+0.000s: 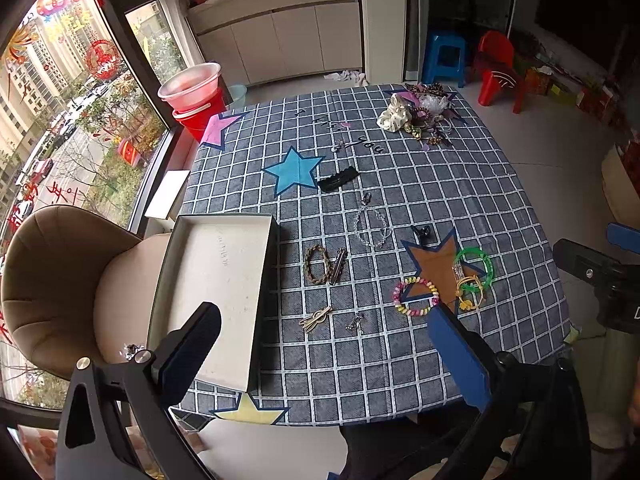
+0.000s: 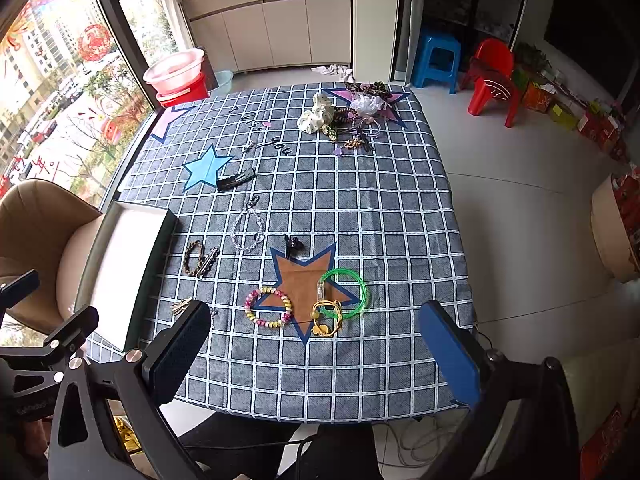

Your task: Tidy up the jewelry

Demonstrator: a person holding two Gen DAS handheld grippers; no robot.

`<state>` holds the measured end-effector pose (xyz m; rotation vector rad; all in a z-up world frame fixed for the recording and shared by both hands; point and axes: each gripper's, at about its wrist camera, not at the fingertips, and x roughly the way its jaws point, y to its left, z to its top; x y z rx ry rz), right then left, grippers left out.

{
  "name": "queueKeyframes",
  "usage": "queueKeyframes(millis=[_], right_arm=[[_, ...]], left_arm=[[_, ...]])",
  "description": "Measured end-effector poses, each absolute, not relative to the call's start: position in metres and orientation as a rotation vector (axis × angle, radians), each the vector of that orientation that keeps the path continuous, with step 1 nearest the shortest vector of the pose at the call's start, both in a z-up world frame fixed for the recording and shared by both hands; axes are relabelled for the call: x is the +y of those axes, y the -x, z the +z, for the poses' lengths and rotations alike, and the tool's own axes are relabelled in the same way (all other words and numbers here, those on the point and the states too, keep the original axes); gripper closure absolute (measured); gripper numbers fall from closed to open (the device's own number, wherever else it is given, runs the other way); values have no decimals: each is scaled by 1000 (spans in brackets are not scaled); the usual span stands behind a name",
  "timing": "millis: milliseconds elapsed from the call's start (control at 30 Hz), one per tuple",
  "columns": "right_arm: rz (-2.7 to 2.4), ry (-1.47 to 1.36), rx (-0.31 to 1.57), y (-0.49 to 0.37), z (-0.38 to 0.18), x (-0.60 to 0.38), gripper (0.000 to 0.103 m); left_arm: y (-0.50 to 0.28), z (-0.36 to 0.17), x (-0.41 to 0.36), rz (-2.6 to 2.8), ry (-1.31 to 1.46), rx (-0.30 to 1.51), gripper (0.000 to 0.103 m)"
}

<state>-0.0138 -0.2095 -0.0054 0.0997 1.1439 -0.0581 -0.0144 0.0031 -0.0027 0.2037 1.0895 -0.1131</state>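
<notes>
Jewelry is lying scattered over the desk (image 1: pixel 440 200), which is wearing a checked cloth printed with stars. At the left edge, partly overhanging toward a padded chair (image 1: pixel 60 280), an open box (image 1: pixel 224 272) is sitting empty, probably waiting to take the pieces. At the far right corner a heap of scrunchies and hair ties (image 2: pixel 348 114) is bunching together, well apart from the rest. Nearer, on the brown star, a green bangle (image 2: pixel 348 288) is overlapping a yellow cord bracelet (image 2: pixel 326 318), with a pastel beaded bracelet (image 2: pixel 267 307) just beside them on the left. Further left, near the box, a brown braided band (image 1: pixel 316 264) is lying beside a metal clip (image 1: pixel 339 266), and a clear bead chain (image 1: pixel 370 226) is resting between them and a black hair clip (image 1: pixel 338 179) by the blue star. Small metal bits (image 1: pixel 316 318) are lying at the near side.

Both tools are hovering above the near edge, holding nothing: the left claw (image 1: pixel 324 344) is spread wide apart over the small pieces, and the right claw (image 2: pixel 316 344) is likewise gaping toward the bracelets, seemingly poised to choose a first pick.
</notes>
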Motion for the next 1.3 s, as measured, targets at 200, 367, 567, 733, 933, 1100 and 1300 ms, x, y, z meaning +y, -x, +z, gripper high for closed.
queueKeyframes(millis=[200, 367, 567, 733, 933, 1100, 1300], right_arm=[[-57, -99, 1144, 14, -5, -209, 0], [-57, -98, 1144, 13, -5, -209, 0], [-57, -98, 1144, 14, -5, -209, 0], [-58, -104, 1150, 16, -7, -208, 0], [-60, -113, 1159, 18, -9, -208, 0], [-68, -123, 1167, 18, -11, -211, 0], [-76, -127, 1172, 18, -12, -211, 0]], left_arm=[[14, -3, 3, -112, -203, 1090, 0], [14, -3, 3, -112, -204, 1091, 0], [14, -2, 3, -113, -204, 1091, 0], [16, -5, 4, -114, -202, 1097, 0], [17, -8, 6, -113, -195, 1105, 0], [16, -8, 6, -117, -197, 1111, 0], [14, -10, 7, -121, -194, 1119, 0]])
